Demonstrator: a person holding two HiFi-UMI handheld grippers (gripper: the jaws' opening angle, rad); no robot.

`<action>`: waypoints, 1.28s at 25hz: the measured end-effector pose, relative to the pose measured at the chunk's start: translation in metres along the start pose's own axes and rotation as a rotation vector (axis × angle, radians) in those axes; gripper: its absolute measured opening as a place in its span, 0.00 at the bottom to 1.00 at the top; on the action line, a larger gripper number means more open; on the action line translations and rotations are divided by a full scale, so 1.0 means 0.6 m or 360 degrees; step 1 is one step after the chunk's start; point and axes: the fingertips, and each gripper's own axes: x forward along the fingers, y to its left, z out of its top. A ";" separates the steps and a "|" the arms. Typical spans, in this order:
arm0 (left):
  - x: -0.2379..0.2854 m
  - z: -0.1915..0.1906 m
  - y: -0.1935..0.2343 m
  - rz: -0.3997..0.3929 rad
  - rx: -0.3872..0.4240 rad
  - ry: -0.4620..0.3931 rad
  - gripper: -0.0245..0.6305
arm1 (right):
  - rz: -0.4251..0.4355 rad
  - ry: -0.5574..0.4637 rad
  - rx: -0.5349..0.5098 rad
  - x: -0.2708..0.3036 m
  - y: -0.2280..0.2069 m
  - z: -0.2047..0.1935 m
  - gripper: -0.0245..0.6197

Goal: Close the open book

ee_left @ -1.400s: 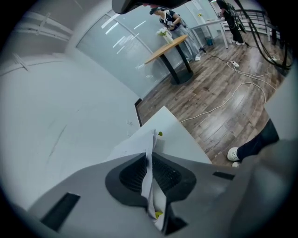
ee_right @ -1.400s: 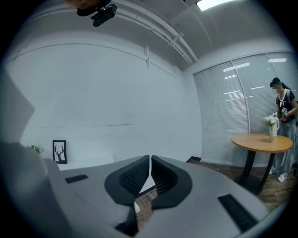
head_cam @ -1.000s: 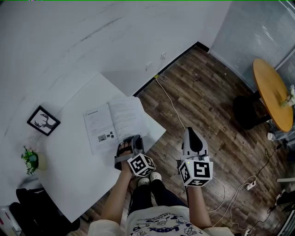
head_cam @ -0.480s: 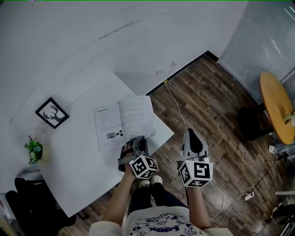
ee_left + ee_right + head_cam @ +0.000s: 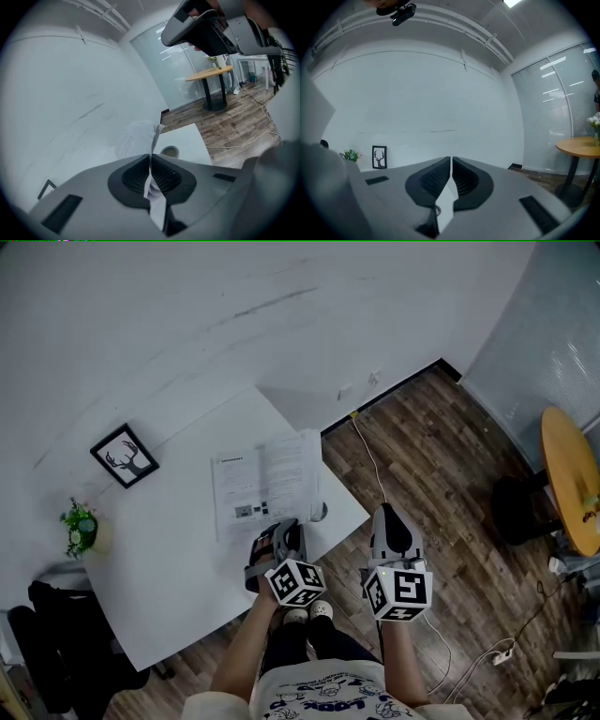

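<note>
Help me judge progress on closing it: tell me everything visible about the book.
The book lies open near the corner of the white table, thin, with white paper pages of printed text and small pictures on the left page. The left tongs are shut on the edge of one page, which curls upward.

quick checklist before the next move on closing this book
1. Left gripper shut on a page: ok.
2. Only one page pinched: cannot tell.
3. Book closed: not ok, it lies open on the table.
4. Right gripper free to help: ok, shut on nothing, held off the table's edge.
5. Small round object apart from the book's right edge: cannot tell.
</note>
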 end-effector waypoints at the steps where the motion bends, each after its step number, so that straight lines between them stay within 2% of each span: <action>1: -0.003 -0.003 0.005 0.0012 -0.0022 0.0001 0.09 | 0.0013 0.0001 -0.0002 0.002 0.006 0.000 0.09; 16: -0.038 -0.079 0.062 0.0134 -0.0220 0.0091 0.09 | 0.0184 -0.0003 -0.0033 0.031 0.091 0.007 0.09; 27: -0.041 -0.141 0.085 0.0139 -0.0507 0.0178 0.09 | 0.0284 0.0015 -0.0045 0.055 0.143 0.005 0.09; 32: -0.041 -0.164 0.088 0.0132 -0.0679 0.0196 0.09 | 0.0312 0.0024 -0.0054 0.060 0.159 0.002 0.09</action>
